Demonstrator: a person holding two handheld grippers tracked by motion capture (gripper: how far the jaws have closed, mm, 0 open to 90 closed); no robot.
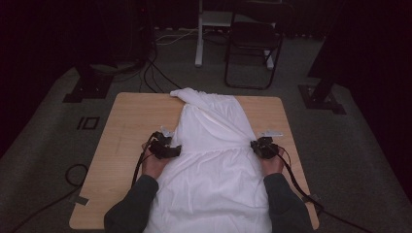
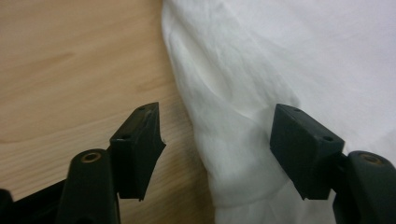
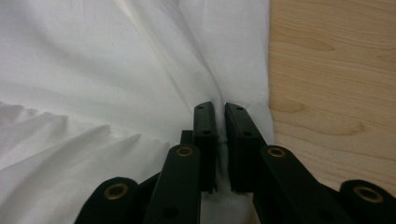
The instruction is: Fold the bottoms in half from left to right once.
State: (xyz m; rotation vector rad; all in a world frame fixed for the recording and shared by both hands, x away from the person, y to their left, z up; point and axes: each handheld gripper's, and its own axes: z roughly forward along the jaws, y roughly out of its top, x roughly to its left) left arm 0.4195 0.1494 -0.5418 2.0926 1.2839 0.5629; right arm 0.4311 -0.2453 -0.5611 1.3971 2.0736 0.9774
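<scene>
Two tongs work a white cotton garment spread down the middle of a light wooden counter.
Right tongs pinch its right edge, likely anchoring it; left tongs gape apart, straddling the left edge unpressed.

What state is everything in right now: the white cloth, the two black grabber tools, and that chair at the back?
White garment: spread lengthwise on the table, wrinkled, its far end bunched and twisted.
Left gripper: open, jaws straddling the garment's edge without pressing it.
Right gripper: shut on the garment's edge, fabric pinched between the jaws.
Folding chair: unfolded, standing on the floor beyond the table.
</scene>
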